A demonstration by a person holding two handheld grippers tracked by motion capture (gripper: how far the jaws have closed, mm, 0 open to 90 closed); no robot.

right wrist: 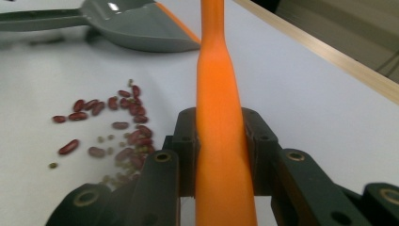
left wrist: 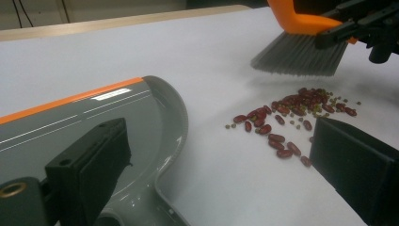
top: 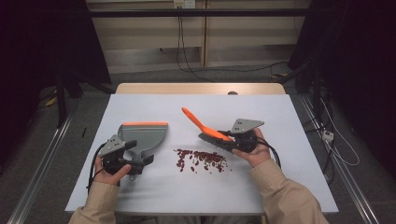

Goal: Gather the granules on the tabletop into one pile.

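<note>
A: What do we have in the right hand-held gripper (top: 233, 139)?

B: We have the orange brush (top: 208, 129) clamped in it. In the right gripper view the two jaws press on either side of the orange handle (right wrist: 219, 117), which runs up and away from us. The grey bristles (left wrist: 296, 59) hang just above the table (top: 280, 116), not touching the beans.

A: And the left hand-held gripper (top: 133, 156)?

B: In the high view it sits at the handle of the grey dustpan (top: 142, 135). In its own view we see the jaws standing wide apart, the left one over the pan, the right one over bare table; whether they grip the handle we cannot tell.

A: Where are the beans?

B: The red beans (top: 201, 159) lie scattered on the table between dustpan and brush, just below the bristles, with small greenish ones (left wrist: 301, 123) mixed in. The dustpan's orange lip (top: 145, 123) points away from us, and the pan itself lies well left of the pile.
</note>
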